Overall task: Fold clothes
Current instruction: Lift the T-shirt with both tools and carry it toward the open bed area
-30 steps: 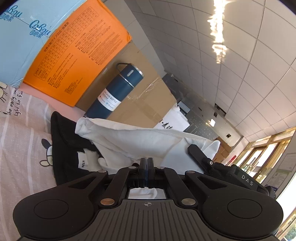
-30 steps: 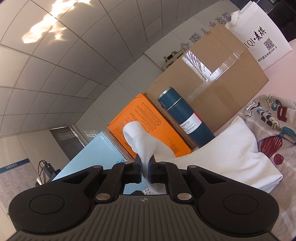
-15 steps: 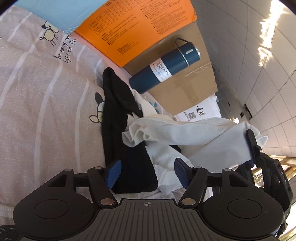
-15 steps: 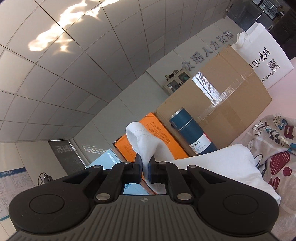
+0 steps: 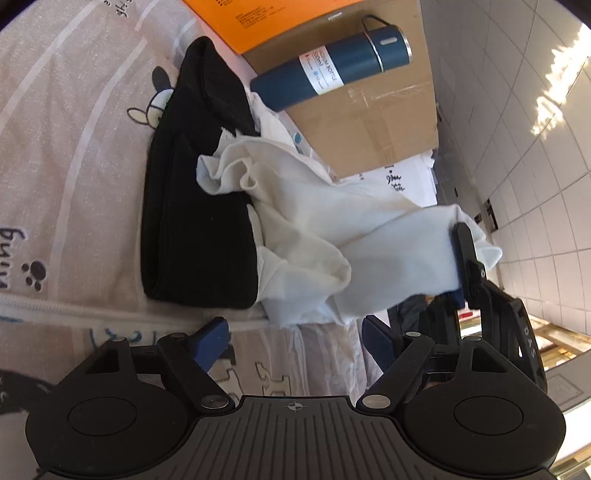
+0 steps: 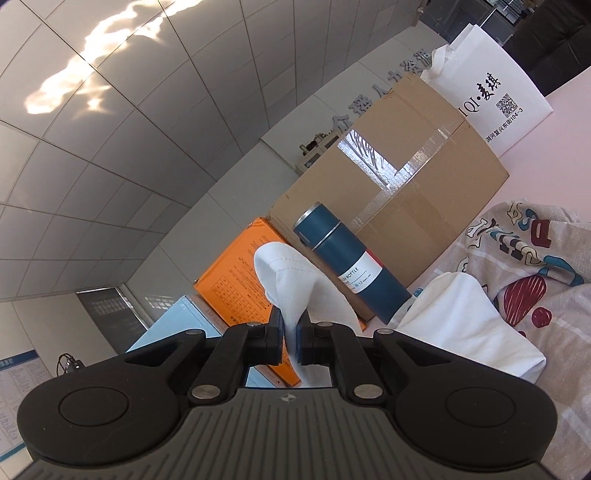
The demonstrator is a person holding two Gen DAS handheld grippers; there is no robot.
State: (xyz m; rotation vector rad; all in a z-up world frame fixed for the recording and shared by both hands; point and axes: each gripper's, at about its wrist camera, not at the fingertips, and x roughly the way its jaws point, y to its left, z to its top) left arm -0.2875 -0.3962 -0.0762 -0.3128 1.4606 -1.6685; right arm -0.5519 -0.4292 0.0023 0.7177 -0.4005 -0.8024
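The left claw (image 5: 295,338) has just been opening and gapes wide with nothing between its jaws. The right claw (image 6: 290,332) is clamped on the white garment (image 5: 314,229), which trails over the black garment (image 5: 192,221) near the bed's (image 5: 74,166) edge.

Crumpled garment (image 5: 306,229) partly on folded garment (image 5: 192,229) on bedsheet (image 5: 74,166), bottle (image 5: 332,70) against cardboard box (image 5: 388,122) behind.

Orange box (image 5: 295,26) cut off by the top edge in the left wrist view, small print unreadable. White garment (image 5: 332,236) hiding part of the black garment (image 5: 192,206) and white bag (image 5: 410,177). Bottle (image 6: 351,269) base hidden behind white cloth in the right view.
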